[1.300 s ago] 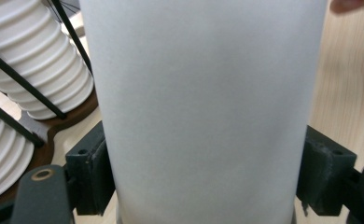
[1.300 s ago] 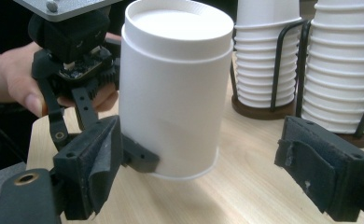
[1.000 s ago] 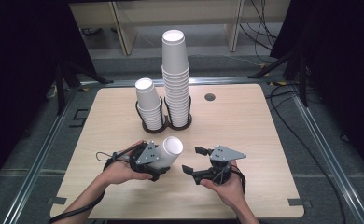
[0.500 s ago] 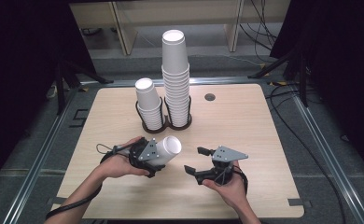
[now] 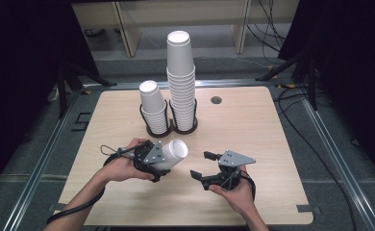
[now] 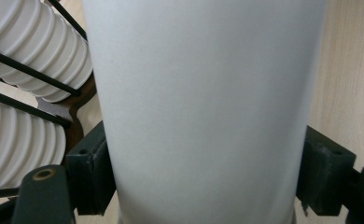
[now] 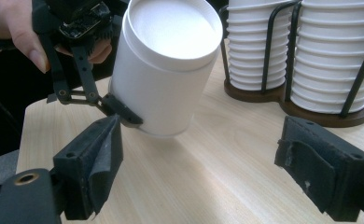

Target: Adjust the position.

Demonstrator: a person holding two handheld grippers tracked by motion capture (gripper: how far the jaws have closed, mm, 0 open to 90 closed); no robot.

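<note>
Left hand-held gripper (image 5: 162, 161): clenched on a white paper cup (image 5: 172, 153); its jaws press the cup's wall from both sides, as the left gripper view shows the black pads (image 6: 92, 175) tight against the white wall; the cup lies tilted, open mouth pointing away from the hand, up and toward the right hand-held gripper.
Right hand-held gripper (image 5: 206, 165): released; its jaws stand wide apart with nothing between them, just beside the cup's mouth and level with it; in its own view the cup (image 7: 164, 70) sits ahead between the two pads (image 7: 96, 158), but apart from them.
Cup holder (image 5: 171, 126): beyond both hand-held grippers on the desk (image 5: 253, 120); it carries a short stack (image 5: 153, 108) and a tall stack (image 5: 181, 79) of cups.
Risk, crushing: the wall is thin paper; a harder squeeze by the left jaws would likely dent or oval it; a second grip from the right side could do the same to the rim.
Risk, slipping: the cup tapers, so the pads may slide toward the narrow end; a loosened left grip before the right jaws close would probably drop it on the desk and let it roll.
Risk, misaligned handover: the right jaws must straddle the tilted rim; coming in skewed, one pad could push the cup out of the left grip.
Risk, tall stack: it stands near; a wide swing of either hand might knock it over.
</note>
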